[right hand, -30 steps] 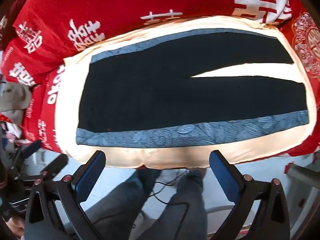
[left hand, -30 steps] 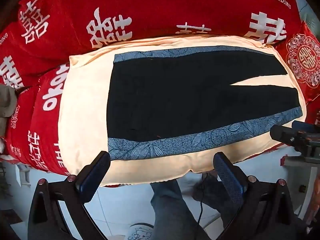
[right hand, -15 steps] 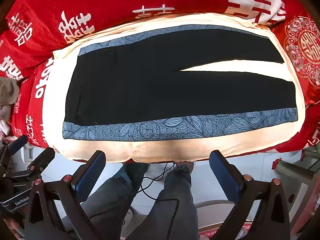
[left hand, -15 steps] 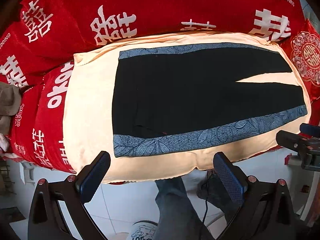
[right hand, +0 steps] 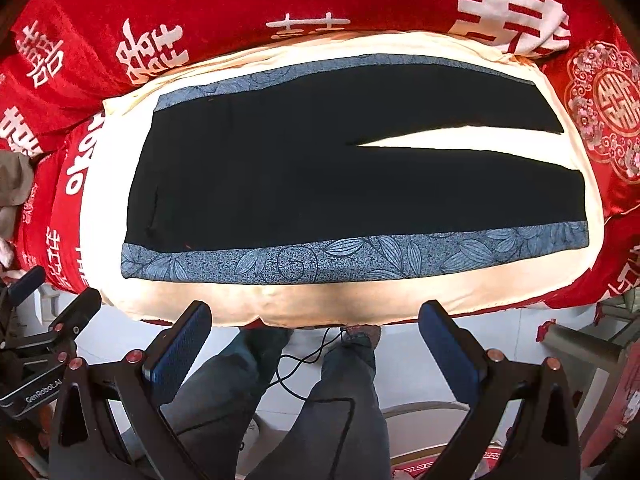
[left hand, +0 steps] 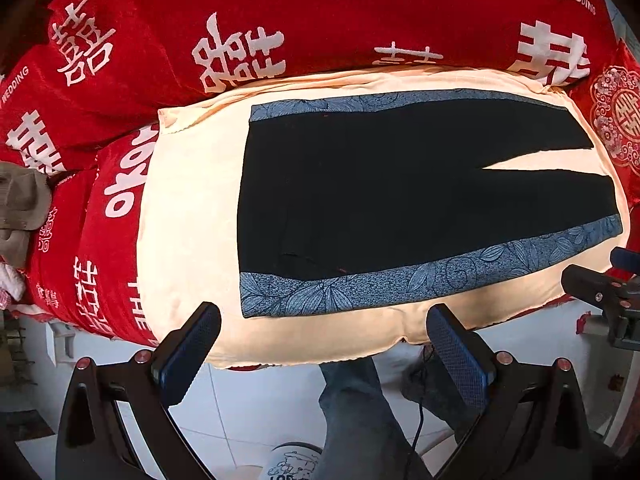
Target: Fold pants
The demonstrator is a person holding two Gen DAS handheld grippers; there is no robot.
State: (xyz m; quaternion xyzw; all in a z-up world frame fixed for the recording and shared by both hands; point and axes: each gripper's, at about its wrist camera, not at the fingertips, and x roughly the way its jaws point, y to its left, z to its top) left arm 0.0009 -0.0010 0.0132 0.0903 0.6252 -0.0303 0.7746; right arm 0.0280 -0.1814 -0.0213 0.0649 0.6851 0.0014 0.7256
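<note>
Black pants [left hand: 380,184] with blue leaf-patterned side stripes lie flat on a cream cushion [left hand: 188,216], waist at the left, legs spread apart at the right. They also show in the right wrist view [right hand: 320,176] on the cushion [right hand: 104,208]. My left gripper [left hand: 324,344] is open and empty, held off the cushion's near edge by the waist end. My right gripper [right hand: 316,340] is open and empty, off the near edge by the middle of the near leg. Each gripper shows at the edge of the other's view.
A red wedding-print quilt [left hand: 320,20] surrounds the cushion behind and at both sides. The person's legs [right hand: 344,400] and a black cable [right hand: 304,364] are on the white tiled floor below. A grey-brown cloth [left hand: 20,204] lies at the far left.
Both grippers have pulled back and away from the cushion, so the pants sit higher and smaller in view. Both stay open. The pants have not moved.
</note>
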